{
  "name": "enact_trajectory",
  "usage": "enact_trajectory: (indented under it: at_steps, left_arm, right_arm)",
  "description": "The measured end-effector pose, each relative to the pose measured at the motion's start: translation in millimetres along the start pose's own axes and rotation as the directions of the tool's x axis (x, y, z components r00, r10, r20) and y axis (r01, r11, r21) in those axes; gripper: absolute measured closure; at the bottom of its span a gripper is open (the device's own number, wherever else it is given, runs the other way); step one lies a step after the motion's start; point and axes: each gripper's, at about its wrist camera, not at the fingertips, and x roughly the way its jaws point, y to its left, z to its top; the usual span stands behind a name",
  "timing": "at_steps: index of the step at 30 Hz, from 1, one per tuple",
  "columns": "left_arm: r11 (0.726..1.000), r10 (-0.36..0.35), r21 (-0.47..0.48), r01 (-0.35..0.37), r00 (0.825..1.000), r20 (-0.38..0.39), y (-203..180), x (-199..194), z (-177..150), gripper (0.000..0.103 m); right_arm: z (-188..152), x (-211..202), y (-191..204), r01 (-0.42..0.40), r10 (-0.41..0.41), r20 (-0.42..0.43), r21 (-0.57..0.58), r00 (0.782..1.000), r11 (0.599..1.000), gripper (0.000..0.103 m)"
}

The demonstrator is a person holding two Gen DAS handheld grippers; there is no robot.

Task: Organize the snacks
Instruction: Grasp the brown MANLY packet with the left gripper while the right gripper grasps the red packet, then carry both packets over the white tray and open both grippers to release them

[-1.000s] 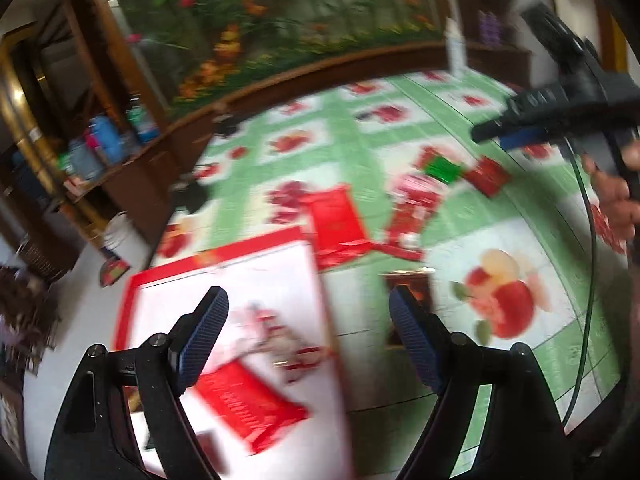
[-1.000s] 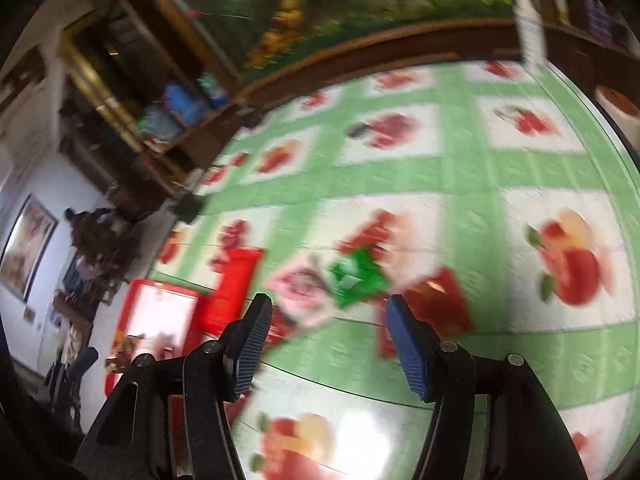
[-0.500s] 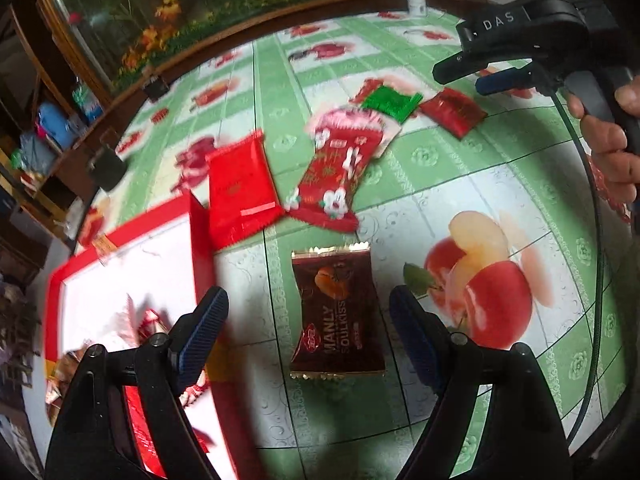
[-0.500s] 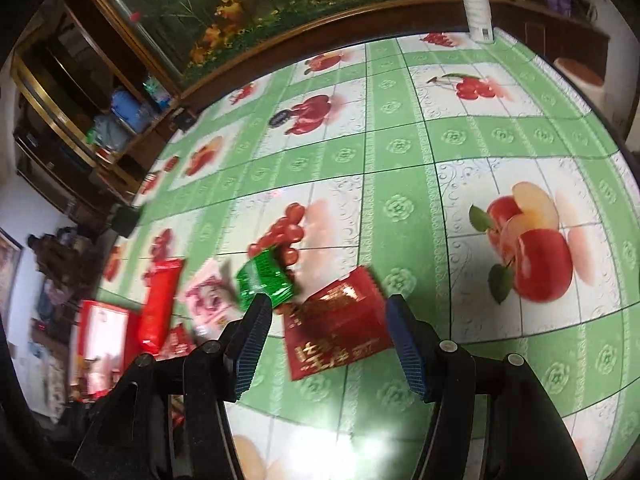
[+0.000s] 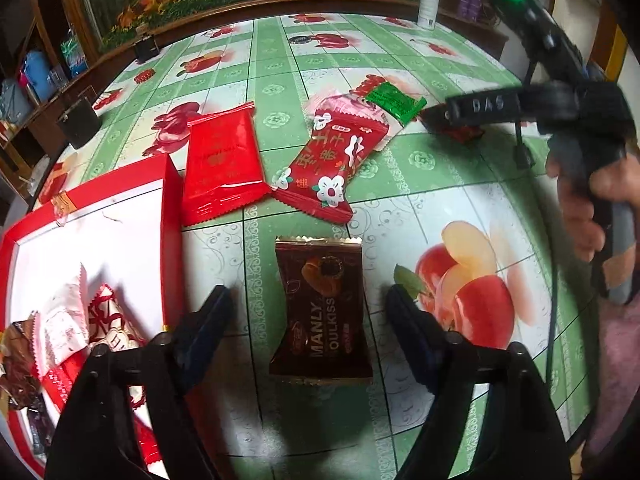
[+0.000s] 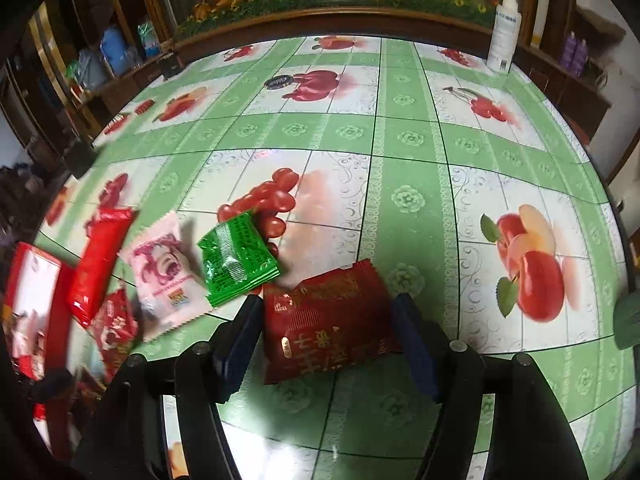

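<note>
Snacks are spread over a table with a green checked fruit-print cloth. The brown snack pack lies flat right between the fingers of the left gripper. Those jaws have just been closing in a bit, but there's clear cloth on both sides of the pack, so nothing is gripped. Over on the other side, the dark red packet lies between the fingers of the right gripper. Its jaws have just been opening a little and stand about the packet's width apart; the left pad looks very close to the packet's edge, but I can't see it pressing.

Just behind the dark red packet is a green packet, and left of that a pink packet, then a red flower-print pack and a plain red packet. That last one sits right against the red box, which has a white inside and a few wrapped sweets in it.

A hand holds the right gripper's handle at the right edge of the left view. A white bottle stands at the table's far edge.
</note>
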Motion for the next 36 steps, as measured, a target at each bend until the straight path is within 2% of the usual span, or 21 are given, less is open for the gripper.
enact_trajectory:
  at_steps: [2,3,5,7,8,10,15,17,20,24,36]
  left_arm:
    - [1.000,-0.009,-0.008,0.009,1.000,0.004,1.3,-0.3,1.7,0.044]
    - [1.000,-0.012,-0.005,0.012,1.000,0.007,1.8,-0.3,2.8,0.047]
    - [1.000,-0.010,-0.010,0.010,1.000,0.011,2.5,-1.1,2.9,0.060]
    - [1.000,-0.009,-0.011,0.009,1.000,0.015,2.8,-1.8,2.5,0.066]
    - [1.000,-0.007,-0.010,0.007,1.000,0.017,2.2,-2.2,2.0,0.067]
    - [1.000,-0.004,-0.011,0.004,1.000,0.022,2.1,-2.7,1.4,0.068]
    - [0.999,-0.021,-0.024,0.022,0.999,0.033,0.5,-7.5,-2.1,0.072]
    - [0.999,-0.038,-0.025,0.039,0.998,0.043,-1.1,-13.0,-2.5,0.072]
    - [0.999,-0.046,-0.022,0.048,0.996,0.071,-1.9,-25.4,-1.6,0.072]
    - [0.999,-0.042,-0.025,0.045,0.993,0.108,-2.1,-40.5,0.3,0.071]
    - [0.998,-0.039,-0.033,0.046,0.984,0.177,1.7,-69.3,2.4,0.071]
  right_arm:
    - [-1.9,-0.5,3.3,0.014,-0.014,0.009,-0.021,1.000,1.000,0.039]
    - [-2.7,-0.6,4.8,0.024,-0.023,0.012,-0.032,1.000,0.999,0.040]
    - [-3.0,-2.3,6.3,0.025,-0.024,0.025,-0.043,0.999,0.999,0.055]
    - [-3.0,-5.2,7.1,0.010,-0.009,0.028,-0.047,1.000,0.999,0.065]
    - [-3.1,-7.2,6.3,-0.003,0.004,0.030,-0.044,1.000,0.999,0.071]
    - [-1.7,-11.0,3.4,-0.026,0.027,0.036,-0.026,0.999,0.999,0.075]
    - [2.3,-16.2,-21.2,-0.144,0.142,0.028,0.085,0.989,0.986,0.076]
    - [4.2,-21.3,-31.2,-0.225,0.221,0.042,0.131,0.974,0.965,0.077]
    - [6.0,-31.1,-40.7,-0.345,0.336,0.081,0.170,0.938,0.923,0.077]
    - [7.2,-38.5,-41.3,-0.442,0.427,0.115,0.189,0.897,0.877,0.077]
    - [8.3,-53.0,-37.6,-0.531,0.505,0.174,0.180,0.846,0.828,0.078]
